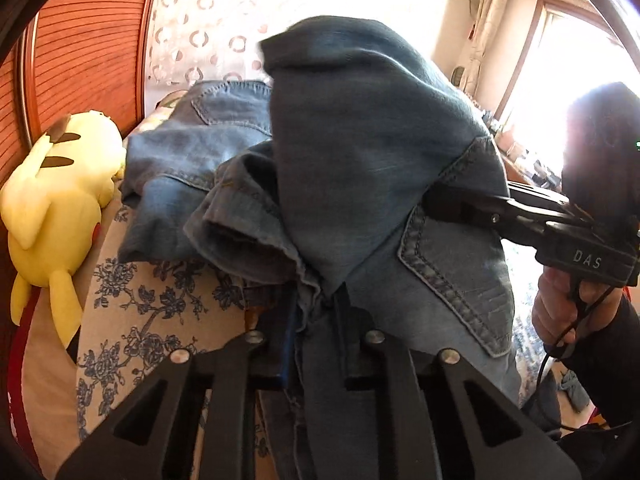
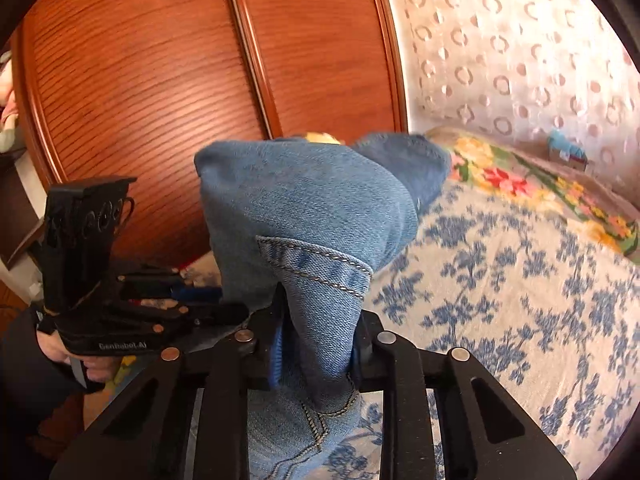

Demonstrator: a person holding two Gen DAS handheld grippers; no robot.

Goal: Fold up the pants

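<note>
Blue denim pants lie bunched on a bed, and part of them is lifted into a hump. My left gripper is shut on a gathered edge of the denim close to the lens. From the right, my right gripper reaches into the same hump beside a stitched pocket. In the right wrist view my right gripper is shut on a hemmed fold of the pants, which rise above it. My left gripper sits just to the left, its tips hidden in the cloth.
A yellow plush toy lies at the bed's left side. The bed has a blue-flowered sheet and a colourful flowered blanket. A wooden wardrobe and patterned curtain stand behind. A hand holds the right gripper's handle.
</note>
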